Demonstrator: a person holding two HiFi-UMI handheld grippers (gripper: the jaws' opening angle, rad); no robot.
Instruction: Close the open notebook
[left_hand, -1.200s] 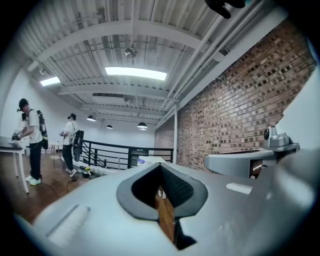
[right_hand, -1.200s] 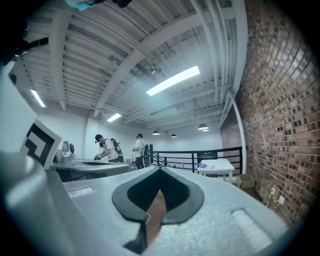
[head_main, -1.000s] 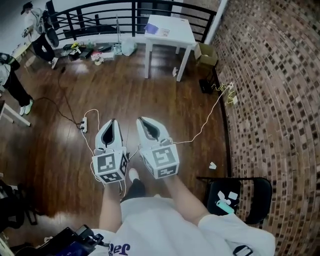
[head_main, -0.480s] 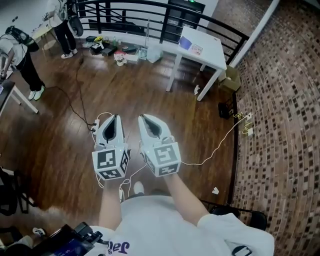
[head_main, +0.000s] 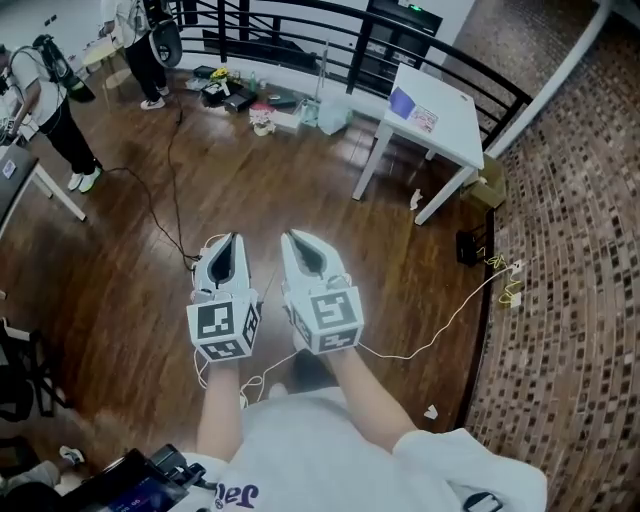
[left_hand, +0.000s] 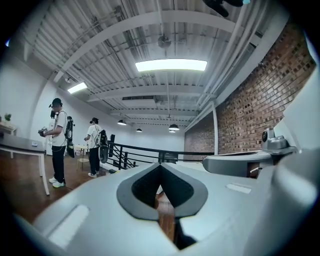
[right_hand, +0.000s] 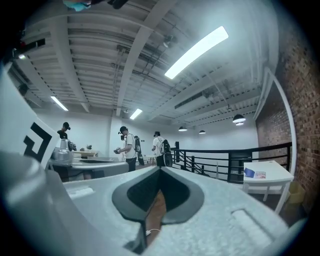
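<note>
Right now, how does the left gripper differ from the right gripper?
The left gripper points almost straight ahead, while the right gripper angles inward toward it. The left cube carries a different black marker pattern than the right cube. Both grippers are shut, hold nothing, and are held side by side above the wooden floor.

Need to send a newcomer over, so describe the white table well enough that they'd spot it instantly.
Follow the brick wall on the right to where it meets the black railing beyond the wood floor. The white table stands in that corner. Unlike the table at the left edge, it has a purple-blue item on top and nobody beside it.
</note>
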